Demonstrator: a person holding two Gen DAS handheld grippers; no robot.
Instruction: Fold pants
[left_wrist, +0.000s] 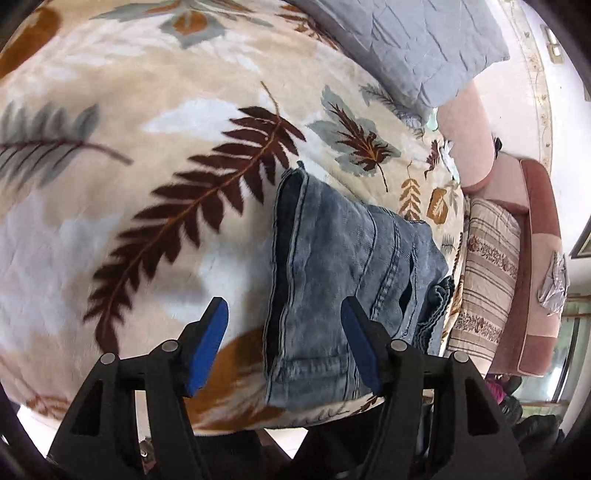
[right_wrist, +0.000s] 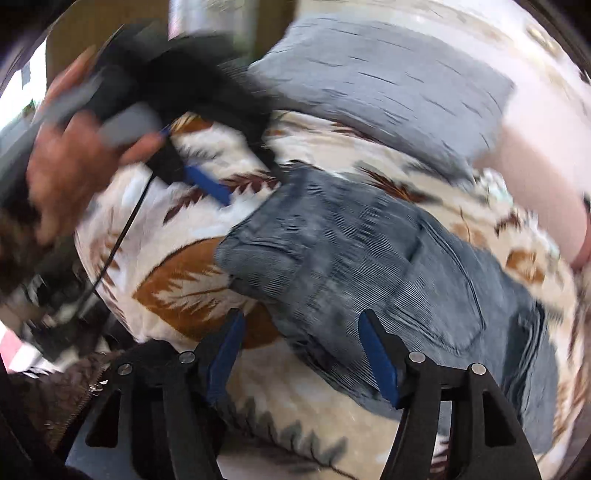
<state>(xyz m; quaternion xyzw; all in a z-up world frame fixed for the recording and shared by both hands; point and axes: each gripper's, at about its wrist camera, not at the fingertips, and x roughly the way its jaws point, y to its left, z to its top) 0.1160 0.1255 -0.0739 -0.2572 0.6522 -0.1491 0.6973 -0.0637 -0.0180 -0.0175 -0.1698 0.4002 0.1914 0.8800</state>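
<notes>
The faded blue jeans (left_wrist: 332, 273) lie folded into a compact bundle on the leaf-patterned blanket (left_wrist: 147, 147), near the bed's front edge. My left gripper (left_wrist: 284, 310) is open and empty, hovering just above the bundle's left part. In the right wrist view the jeans (right_wrist: 369, 258) fill the middle, blurred by motion. My right gripper (right_wrist: 301, 321) is open and empty above their near edge. The left gripper (right_wrist: 207, 184) shows there too, held by a hand (right_wrist: 74, 162) at the upper left.
A grey pillow (left_wrist: 413, 48) lies at the head of the bed, also in the right wrist view (right_wrist: 388, 85). A pink bolster (left_wrist: 465, 129) and a striped cushion (left_wrist: 487, 273) sit at the right side. The bed's edge (left_wrist: 258, 424) is close below my left gripper.
</notes>
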